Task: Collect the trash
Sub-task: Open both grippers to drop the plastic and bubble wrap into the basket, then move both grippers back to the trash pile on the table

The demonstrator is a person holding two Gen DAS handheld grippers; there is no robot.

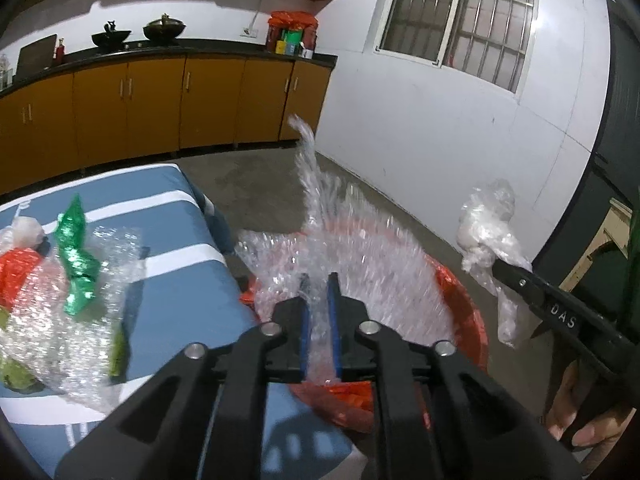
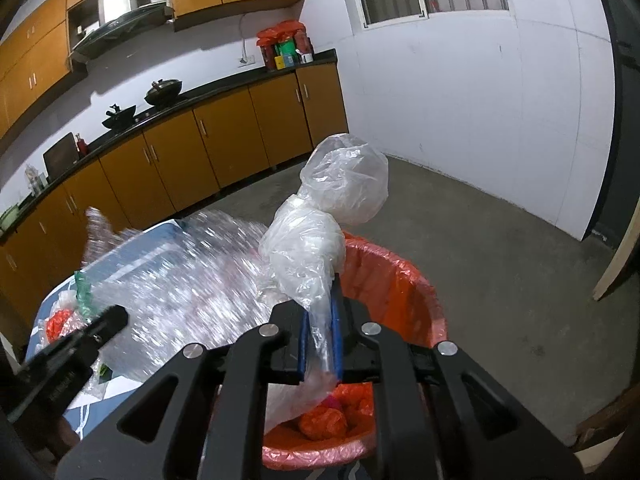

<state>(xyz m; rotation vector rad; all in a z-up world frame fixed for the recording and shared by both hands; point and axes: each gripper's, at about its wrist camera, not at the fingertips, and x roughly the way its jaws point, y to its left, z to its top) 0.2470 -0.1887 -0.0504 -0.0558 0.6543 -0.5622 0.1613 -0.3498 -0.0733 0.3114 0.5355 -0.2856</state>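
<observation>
My left gripper (image 1: 319, 280) is shut on a large sheet of bubble wrap (image 1: 340, 236) and holds it over the bin with the red liner (image 1: 464, 300). The sheet is blurred by motion. My right gripper (image 2: 320, 292) is shut on a crumpled clear plastic bag (image 2: 320, 216), held above the bin's rim (image 2: 404, 280); it also shows in the left wrist view (image 1: 486, 224). Red crumpled trash (image 2: 324, 420) lies inside the bin. More trash sits on the blue striped table (image 1: 188, 264): a green foil wrapper (image 1: 76, 256), bubble wrap (image 1: 60, 340) and a red wrapper (image 1: 16, 272).
The bin stands on the concrete floor (image 2: 500, 248) just right of the table. Orange kitchen cabinets (image 1: 160, 100) with a black counter run along the back wall. A white wall with a barred window (image 1: 460, 16) is at the right.
</observation>
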